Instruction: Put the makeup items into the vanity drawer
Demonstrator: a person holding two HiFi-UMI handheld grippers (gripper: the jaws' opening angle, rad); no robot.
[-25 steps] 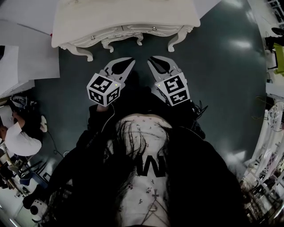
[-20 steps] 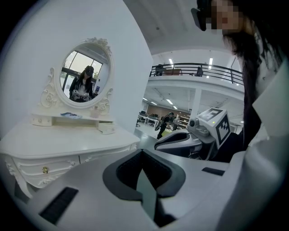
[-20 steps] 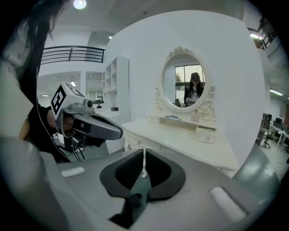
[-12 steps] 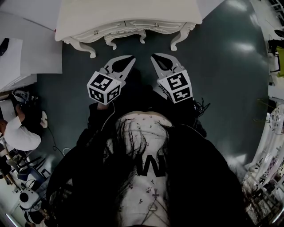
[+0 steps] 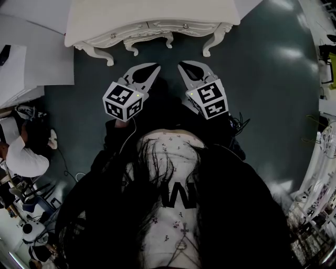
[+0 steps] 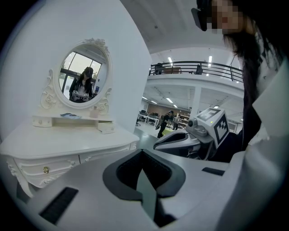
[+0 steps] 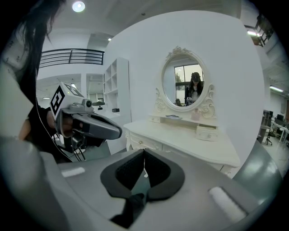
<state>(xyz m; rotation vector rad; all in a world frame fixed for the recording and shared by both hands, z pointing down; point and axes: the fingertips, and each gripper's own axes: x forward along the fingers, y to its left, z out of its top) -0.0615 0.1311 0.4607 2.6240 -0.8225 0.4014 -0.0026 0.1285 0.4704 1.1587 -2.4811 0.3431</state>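
The white vanity (image 5: 152,16) stands at the top of the head view, its two front drawers (image 5: 157,27) closed, each with a small knob. In the gripper views it carries an oval mirror (image 6: 81,74) and a shelf with a flat blue item (image 6: 70,116) and a pinkish bottle (image 6: 94,113); the bottle (image 7: 196,116) also shows from the right. My left gripper (image 5: 151,68) and right gripper (image 5: 184,66) hover side by side over the dark floor, short of the vanity. Both are shut with nothing between the jaws.
A white board or tabletop (image 5: 31,58) lies at the left. A seated person (image 5: 21,155) works at a cluttered desk on the lower left. Cables (image 5: 239,126) trail on the floor right of me, and white racks (image 5: 320,173) line the right edge.
The head view has shifted slightly, so the vanity sits a little higher in the frame. Both grippers stay shut and keep their place side by side.
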